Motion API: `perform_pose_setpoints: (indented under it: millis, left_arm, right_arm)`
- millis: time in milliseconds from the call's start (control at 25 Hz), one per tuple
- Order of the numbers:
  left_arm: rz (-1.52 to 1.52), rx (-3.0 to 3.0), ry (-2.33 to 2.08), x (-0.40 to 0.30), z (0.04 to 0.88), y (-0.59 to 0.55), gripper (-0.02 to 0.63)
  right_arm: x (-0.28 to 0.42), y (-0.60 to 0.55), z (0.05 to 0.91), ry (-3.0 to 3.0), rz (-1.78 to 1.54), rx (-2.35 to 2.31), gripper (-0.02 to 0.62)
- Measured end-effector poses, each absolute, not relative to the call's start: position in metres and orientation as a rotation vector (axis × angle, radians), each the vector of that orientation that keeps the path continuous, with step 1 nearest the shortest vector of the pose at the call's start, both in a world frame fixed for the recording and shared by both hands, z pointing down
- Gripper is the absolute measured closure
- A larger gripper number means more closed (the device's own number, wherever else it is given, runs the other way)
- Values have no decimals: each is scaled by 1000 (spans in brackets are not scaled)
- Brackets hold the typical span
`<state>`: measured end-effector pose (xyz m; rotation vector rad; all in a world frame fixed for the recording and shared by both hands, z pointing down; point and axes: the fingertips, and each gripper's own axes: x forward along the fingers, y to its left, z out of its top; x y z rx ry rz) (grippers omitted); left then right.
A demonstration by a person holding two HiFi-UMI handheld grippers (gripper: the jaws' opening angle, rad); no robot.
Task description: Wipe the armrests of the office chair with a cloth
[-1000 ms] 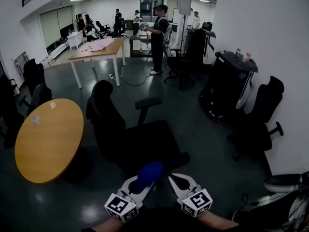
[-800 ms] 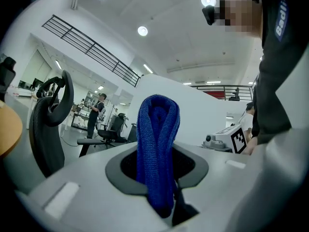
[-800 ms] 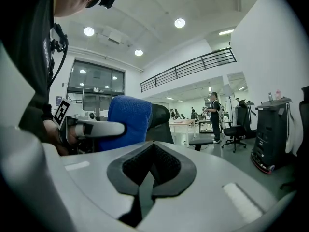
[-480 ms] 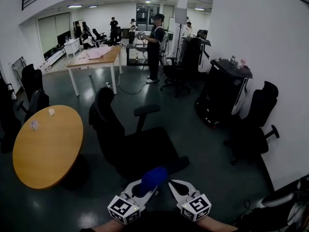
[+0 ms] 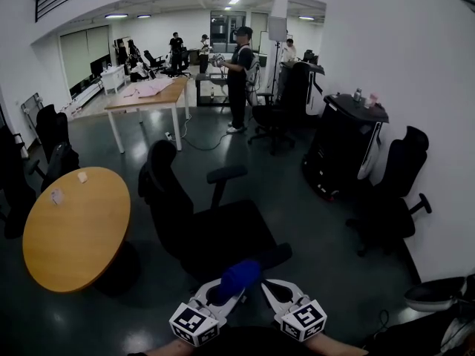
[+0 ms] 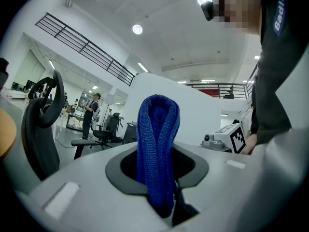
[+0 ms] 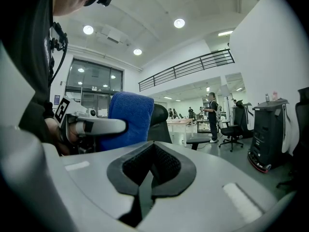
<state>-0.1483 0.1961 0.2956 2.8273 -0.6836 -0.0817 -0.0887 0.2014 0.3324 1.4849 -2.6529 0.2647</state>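
Where the cloth (image 5: 237, 275) was: pinched in the left claw (image 5: 225, 294), low at the near edge of the head view, with its folded blue loop poking up past the claw tips.
Left claw: clenched tight on the cloth, both sides squeezing the fold.
Right claw (image 5: 269, 288): just right of the left one and clenched too, pads meeting with nothing between them.
Office chair (image 5: 194, 221): black, right beyond the claws, with its back to the left and its seat to the right.
Near armrest (image 5: 269, 256): just past the cloth's tip, and I honestly couldn't tell if they touched.
Far armrest (image 5: 226, 174): up on its post at the far side of the seat, well apart from the cloth.
Round tabletop (image 5: 74, 232): wooden, left of the chair, with a couple of small pale bits (image 5: 56, 196) on its far left part.
Person (image 5: 240, 73): stood far off beside a long tabletop (image 5: 148, 89).
Right side: a black cart (image 5: 345, 143) sat against the white wall (image 5: 415, 65), with a second black chair (image 5: 397, 191) nearer.
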Motion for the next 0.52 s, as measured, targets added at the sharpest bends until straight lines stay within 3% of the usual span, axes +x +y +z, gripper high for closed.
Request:
perform_pose_setpoints:
  millis: [520]
  left_arm:
    - [-61, 2823, -694, -133, 301, 199, 486]
  right_arm:
    - [-72, 202, 339, -2654, 285, 1468, 592]
